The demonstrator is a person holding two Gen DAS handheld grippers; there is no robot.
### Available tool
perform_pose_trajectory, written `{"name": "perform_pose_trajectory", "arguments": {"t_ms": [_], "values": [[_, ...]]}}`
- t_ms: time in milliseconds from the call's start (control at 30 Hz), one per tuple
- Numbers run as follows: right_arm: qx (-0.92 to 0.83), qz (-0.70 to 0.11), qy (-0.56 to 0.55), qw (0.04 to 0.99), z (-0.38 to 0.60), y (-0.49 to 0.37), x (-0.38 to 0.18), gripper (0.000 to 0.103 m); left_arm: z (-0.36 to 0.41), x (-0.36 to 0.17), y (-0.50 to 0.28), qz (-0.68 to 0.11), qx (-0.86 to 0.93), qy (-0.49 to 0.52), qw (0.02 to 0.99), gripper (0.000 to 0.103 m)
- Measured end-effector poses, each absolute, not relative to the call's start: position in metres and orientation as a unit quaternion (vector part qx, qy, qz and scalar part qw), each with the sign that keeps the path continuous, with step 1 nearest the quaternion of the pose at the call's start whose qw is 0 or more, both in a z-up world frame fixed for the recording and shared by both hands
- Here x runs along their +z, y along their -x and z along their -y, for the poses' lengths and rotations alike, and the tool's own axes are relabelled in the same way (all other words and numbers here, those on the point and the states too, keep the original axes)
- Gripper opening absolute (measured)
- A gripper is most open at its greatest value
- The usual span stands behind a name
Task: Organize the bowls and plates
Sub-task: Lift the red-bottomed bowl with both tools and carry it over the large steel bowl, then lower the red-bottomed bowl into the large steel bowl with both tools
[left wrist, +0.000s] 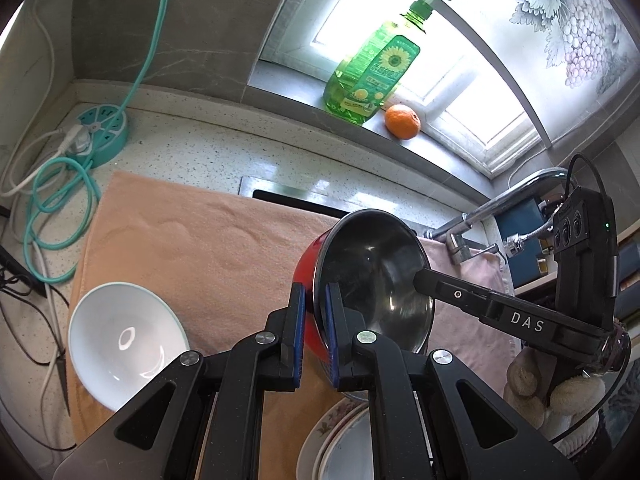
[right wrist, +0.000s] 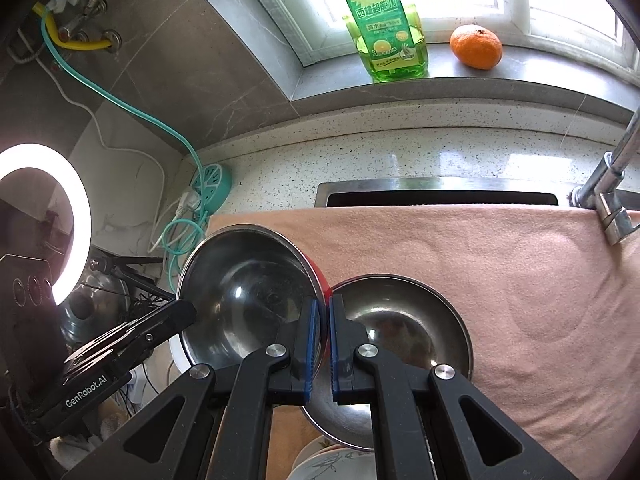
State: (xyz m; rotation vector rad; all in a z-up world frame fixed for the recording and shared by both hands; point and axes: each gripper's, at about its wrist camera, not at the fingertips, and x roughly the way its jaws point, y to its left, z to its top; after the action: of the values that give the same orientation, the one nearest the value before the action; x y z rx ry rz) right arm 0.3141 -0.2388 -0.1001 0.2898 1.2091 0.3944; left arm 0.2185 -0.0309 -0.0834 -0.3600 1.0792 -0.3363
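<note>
left wrist: close, steeply down, from left | right wrist: same, from right | shared: red bowl (left wrist: 306, 280), windowsill (right wrist: 440, 84)

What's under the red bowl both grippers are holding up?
Below the red-sided steel bowl lies a second steel bowl on the peach towel, with floral plates at the frame's bottom. Anything directly beneath is hidden.

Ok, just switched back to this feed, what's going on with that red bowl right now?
Both grippers are clamped on the red steel-lined bowl at once. The left gripper pinches its rim on one side, and the right gripper pinches the opposite side. The bowl is tilted, above the peach towel. A second plain steel bowl lies just beyond it on the towel, and a white ceramic bowl rests on the towel's left part. Floral plates are stacked below the grippers.
</note>
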Motion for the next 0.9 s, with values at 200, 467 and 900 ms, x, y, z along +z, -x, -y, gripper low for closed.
{"name": "perform_pose_trajectory", "arguments": {"t_ms": [200, 467, 900], "values": [[0.172, -0.56, -0.135, 0.799, 0.259, -0.307, -0.099, 0.006, 0.052, -0.086, -0.215, -0.516, -0.168, 0.162, 0.824, 0.008], [0.159, -0.564, -0.133, 0.8, 0.282, -0.301, -0.104, 0.006, 0.073, -0.092, -0.211, -0.525, -0.175, 0.157, 0.818, 0.008], [0.153, -0.574, -0.134, 0.793, 0.294, -0.295, -0.119, 0.006, 0.085, -0.104, -0.208, -0.54, -0.169, 0.15, 0.811, 0.008]]}}
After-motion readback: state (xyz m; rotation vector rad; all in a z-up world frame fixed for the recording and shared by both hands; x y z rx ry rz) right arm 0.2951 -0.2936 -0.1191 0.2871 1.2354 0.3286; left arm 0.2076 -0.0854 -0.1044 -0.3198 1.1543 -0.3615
